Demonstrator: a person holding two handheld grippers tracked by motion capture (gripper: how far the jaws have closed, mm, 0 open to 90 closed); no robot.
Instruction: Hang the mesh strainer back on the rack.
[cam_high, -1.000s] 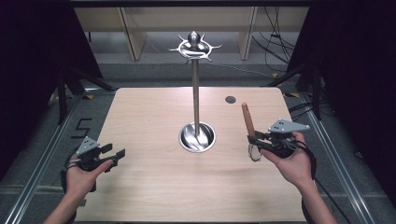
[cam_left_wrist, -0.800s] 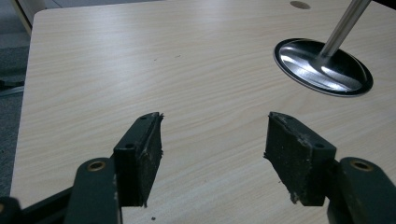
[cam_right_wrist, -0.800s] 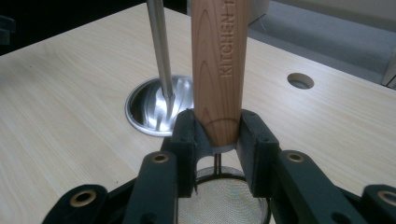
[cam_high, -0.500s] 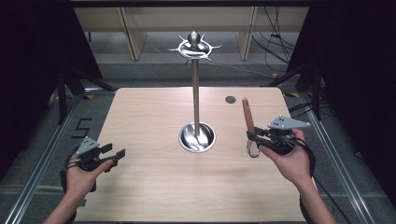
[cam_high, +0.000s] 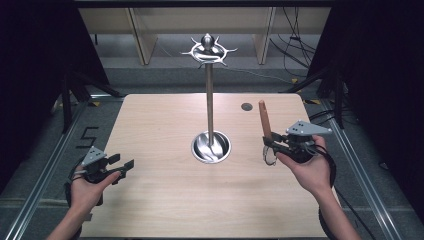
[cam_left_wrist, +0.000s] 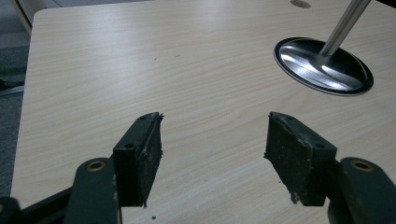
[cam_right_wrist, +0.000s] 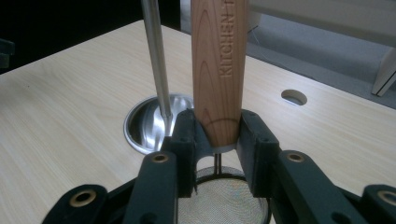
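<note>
Jaws of the right gripper (cam_high: 270, 145) were seen clamped on the lower end of a wooden handle (cam_right_wrist: 219, 70), which stood upright above them in the high view, over the right part of the table (cam_high: 165, 210). In the right gripper view the handle rose between the two black jaws, lettering was stamped along its grain, and a round wire-mesh strainer head (cam_right_wrist: 219, 205) was seen hanging below the jaws on thin wires. The strainer (cam_high: 264, 125) was thus held handle up and mesh down, just right of the stand's base.

A metal stand (cam_high: 210, 100) was set at the middle of the table: a shiny round base (cam_left_wrist: 323, 65), a thin upright pole, and a ring of hooks (cam_high: 208, 50) at the top. A small round hole (cam_high: 246, 106) was seen in the tabletop behind the strainer.

The left gripper (cam_left_wrist: 215, 144) was held near the table's front left edge, its jaws spread wide with bare wood between them and nothing gripped. Each gripper was carried in a hand, the forearms entering from the bottom of the high view.
</note>
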